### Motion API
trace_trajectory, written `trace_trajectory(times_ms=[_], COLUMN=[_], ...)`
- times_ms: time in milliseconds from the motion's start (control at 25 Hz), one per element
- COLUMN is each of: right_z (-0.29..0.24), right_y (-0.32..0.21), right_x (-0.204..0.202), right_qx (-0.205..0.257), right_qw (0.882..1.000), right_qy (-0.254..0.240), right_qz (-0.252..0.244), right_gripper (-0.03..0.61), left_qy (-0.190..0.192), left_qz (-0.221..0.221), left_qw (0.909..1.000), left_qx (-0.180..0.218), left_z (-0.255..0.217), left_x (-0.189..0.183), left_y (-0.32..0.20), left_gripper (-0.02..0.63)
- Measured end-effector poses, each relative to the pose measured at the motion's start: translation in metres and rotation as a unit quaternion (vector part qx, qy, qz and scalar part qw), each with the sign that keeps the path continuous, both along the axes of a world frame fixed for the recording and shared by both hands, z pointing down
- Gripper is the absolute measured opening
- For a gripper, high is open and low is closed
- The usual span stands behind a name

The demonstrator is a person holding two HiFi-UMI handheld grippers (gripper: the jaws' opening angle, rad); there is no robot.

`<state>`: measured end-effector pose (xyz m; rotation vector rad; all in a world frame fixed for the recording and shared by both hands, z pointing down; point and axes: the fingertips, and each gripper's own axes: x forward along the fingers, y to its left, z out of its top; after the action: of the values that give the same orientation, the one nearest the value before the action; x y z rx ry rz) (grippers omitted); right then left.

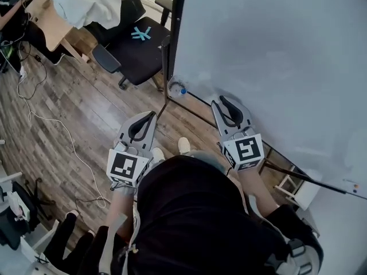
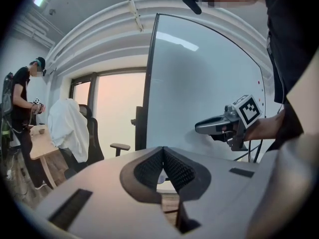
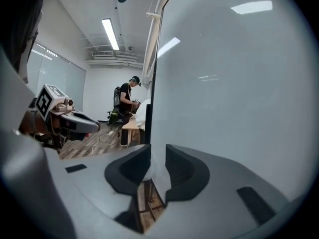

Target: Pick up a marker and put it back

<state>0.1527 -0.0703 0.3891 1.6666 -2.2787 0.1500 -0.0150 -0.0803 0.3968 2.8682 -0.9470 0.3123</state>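
well, in the head view a large white whiteboard on a black frame (image 1: 275, 50) fills the picture from 12 to 4 o'clock. the left gripper (image 1: 150, 118) sits at about 9 o'clock from centre, over the brown wood-plank floor (image 1: 86, 113), and the right gripper (image 1: 225, 103) is at about 2 o'clock, near the board's lower edge; both point up the picture. a small white object with a blue spot (image 1: 179, 89) lies at the board's bottom corner, at 12 o'clock from centre and between the two gripper tips. whether it is the marker i cannot tell. a black office chair with a light blue mark on its seat (image 1: 140, 44) stands at 11 o'clock, and a thin white cable (image 1: 63, 130) trails over the floor at 9 o'clock. in the left gripper view the left gripper (image 2: 162, 151) has its ribbed black pads pressed together at the tip, with nothing between them. the whiteboard (image 2: 199, 83) rises at 12 to 2 o'clock, and the right gripper (image 2: 198, 128) hangs in front of it at 3 o'clock. a person in black (image 2: 22, 98) stands at 9 o'clock. in the right gripper view the right gripper (image 3: 158, 156) has its jaws a narrow gap apart, gripping nothing that i can make out. the whiteboard (image 3: 234, 83) is at 1 to 4 o'clock and the left gripper (image 3: 97, 127) at 9 o'clock.
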Motion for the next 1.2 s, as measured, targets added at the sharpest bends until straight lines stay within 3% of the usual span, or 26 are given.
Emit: trace_trajectory(times_ms=[760, 1200], right_z=[0.006, 0.011], right_y=[0.063, 0.075], right_x=[0.034, 0.026], right_qx=[-0.003, -0.006], right_qw=[0.995, 0.993], right_qy=[-0.029, -0.032], right_qz=[0.097, 0.112], right_gripper=[0.091, 0.089], left_qy=[0.008, 0.019], left_qz=[0.12, 0.129], left_qw=[0.9927, 0.9915], left_qx=[0.004, 0.004], left_z=[-0.006, -0.008], left_x=[0.067, 0.069], left_y=[0.01, 0.011], left_gripper=[0.008, 0.008])
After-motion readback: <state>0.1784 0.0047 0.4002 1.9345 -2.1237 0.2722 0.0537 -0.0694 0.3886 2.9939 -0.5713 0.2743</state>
